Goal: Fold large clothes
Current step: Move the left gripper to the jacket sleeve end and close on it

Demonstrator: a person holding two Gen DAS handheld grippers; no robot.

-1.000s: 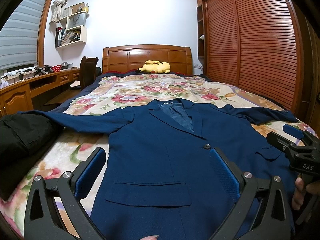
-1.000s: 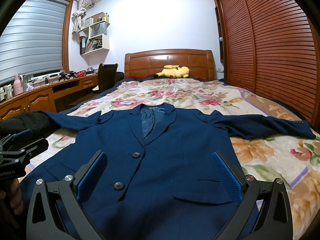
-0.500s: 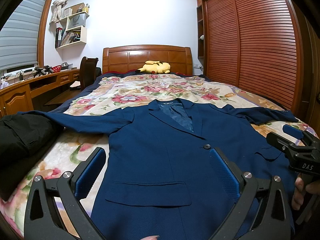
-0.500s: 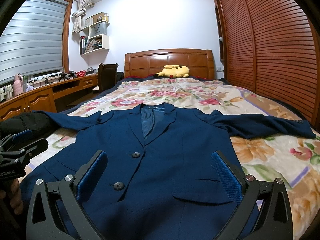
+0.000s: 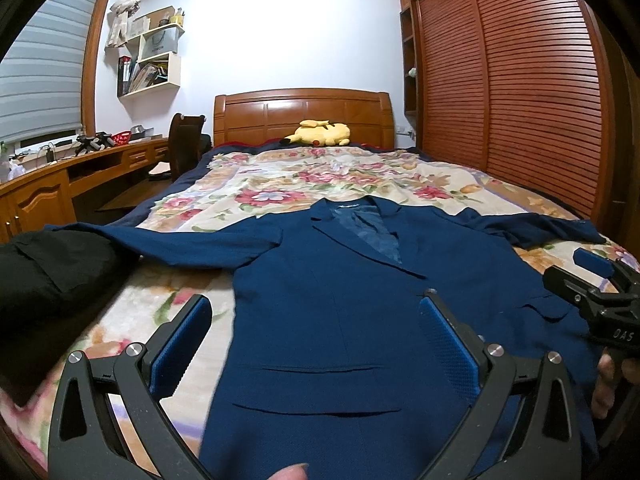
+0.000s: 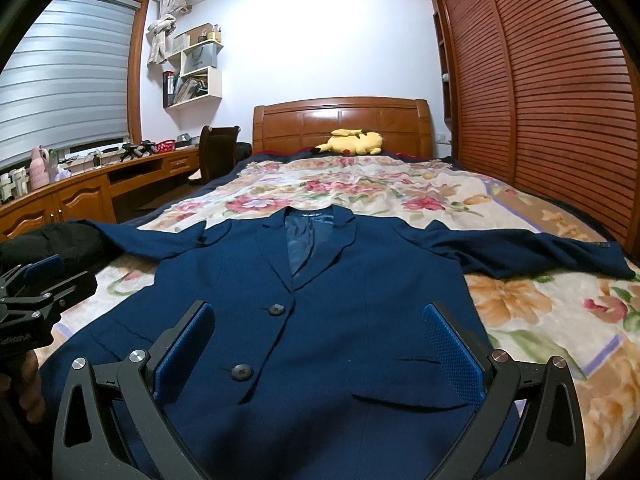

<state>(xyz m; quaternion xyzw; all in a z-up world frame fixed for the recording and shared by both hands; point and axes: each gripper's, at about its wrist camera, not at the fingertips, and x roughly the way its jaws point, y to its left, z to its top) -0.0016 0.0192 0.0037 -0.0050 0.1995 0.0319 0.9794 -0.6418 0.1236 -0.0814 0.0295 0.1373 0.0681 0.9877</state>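
Note:
A navy blue suit jacket [image 5: 328,304] lies face up and buttoned on the floral bedspread [image 5: 280,184], with both sleeves spread out to the sides. It also shows in the right wrist view [image 6: 328,300]. My left gripper [image 5: 316,336] is open and empty above the jacket's left pocket area. My right gripper [image 6: 320,340] is open and empty above the lower buttons. Each gripper shows at the edge of the other view: the right one [image 5: 596,292] and the left one [image 6: 36,292].
A black garment [image 5: 44,288] lies on the bed's left edge, touching the left sleeve. A yellow plush toy [image 5: 320,134] lies by the wooden headboard [image 5: 300,114]. A desk [image 6: 92,192] and chair [image 6: 216,152] stand left; a slatted wardrobe [image 6: 540,120] lines the right.
My left gripper has shifted slightly to the left, so the jacket sits further right in its view. The right gripper has barely moved.

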